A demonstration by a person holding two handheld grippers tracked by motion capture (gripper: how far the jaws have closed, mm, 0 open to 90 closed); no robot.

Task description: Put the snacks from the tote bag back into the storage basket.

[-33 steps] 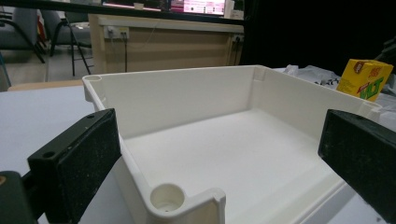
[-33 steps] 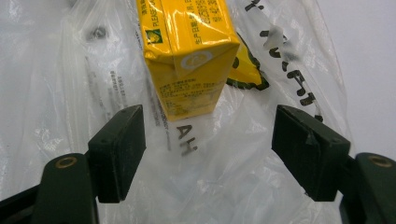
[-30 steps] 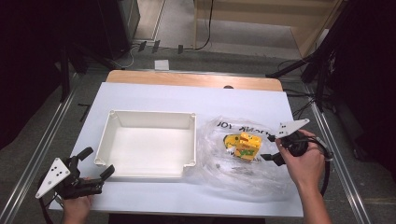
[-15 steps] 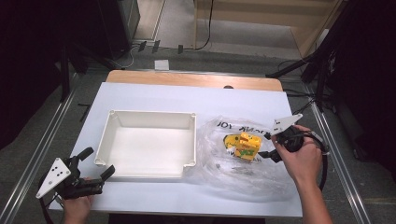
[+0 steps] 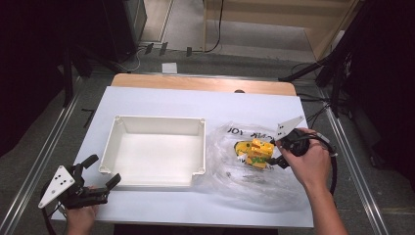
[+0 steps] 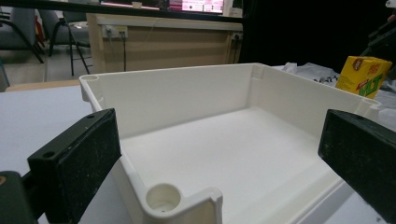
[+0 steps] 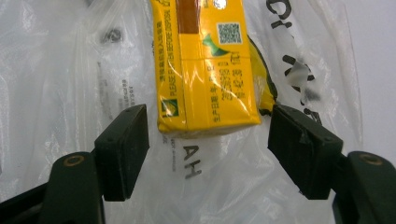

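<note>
Yellow drink carton (image 7: pixel 205 65), one item, lying on a crumpled clear plastic bag (image 5: pixel 244 176) at the right of the table; in the right gripper view it sits just ahead of the jaws, its near end level with the pad tips, with a gap on either side. Right gripper (image 7: pixel 208 149): jaws spread wide, straddling the carton's near end without touching it, nothing pinched; in the high view it (image 5: pixel 280 152) is held by the person's right hand (image 5: pixel 306 164) just beside the yellow cartons (image 5: pixel 254 152), of which more than one appears to lie together, though the count cannot be told. Left gripper (image 5: pixel 100 174): jaws spread, empty, parked at the near left corner of the table, pointing at the tray. White plastic tray (image 5: pixel 156 122), one item, open-topped, centre-left of the table, just beside the bag; its floor is bare in the left gripper view (image 6: pixel 233 154), with a carton (image 6: pixel 363 74) visible beyond its far wall. White table cover (image 5: pixel 195 100), with a strip of bare wood at the far edge. Status, as a judgement: the work looks to be moving cartons from the bag into the tray; nothing is transferred yet. Approach to the first carton is done; left to do are closing on it, lifting, carrying and setting it in the tray, then the rest.
</note>
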